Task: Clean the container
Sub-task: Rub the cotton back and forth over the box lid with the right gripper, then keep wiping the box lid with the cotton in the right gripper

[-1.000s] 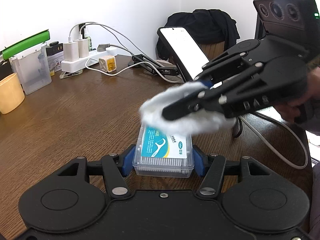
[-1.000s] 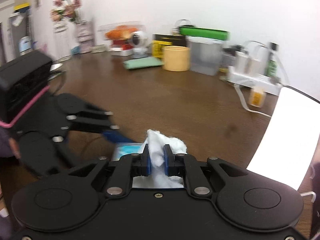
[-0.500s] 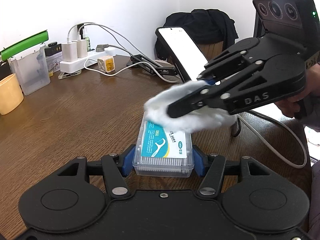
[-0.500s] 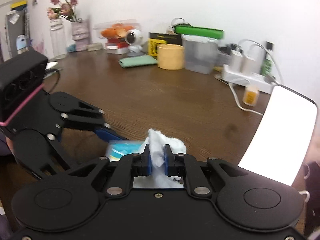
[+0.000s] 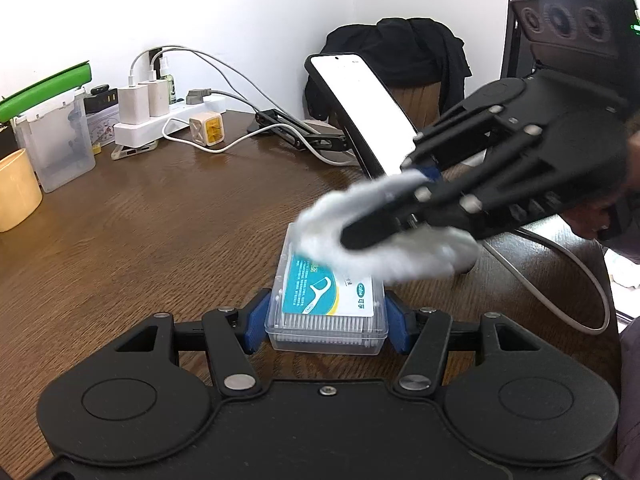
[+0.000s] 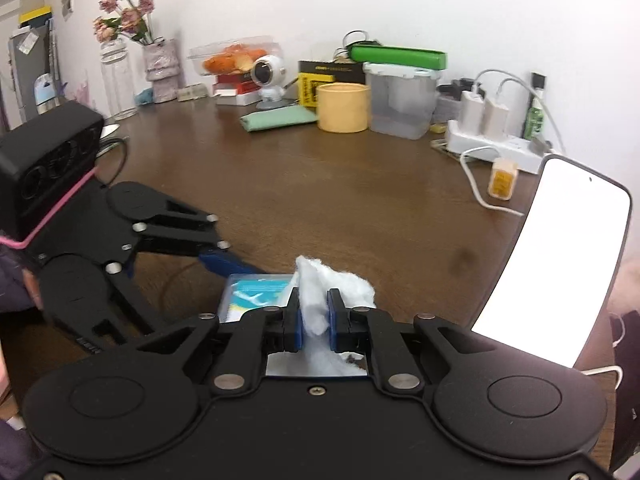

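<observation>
Both grippers are busy: left gripper (image 5: 326, 316) clamps the floss-pick container (image 5: 327, 300) at lower centre, right gripper (image 6: 313, 320) pinches white cotton (image 5: 384, 236) on its lid, so wiping seems underway and needs steady strokes.

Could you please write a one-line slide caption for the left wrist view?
Left tongs grip a clear plastic floss-pick box while right tongs wipe its lid with white cotton wadding.
</observation>
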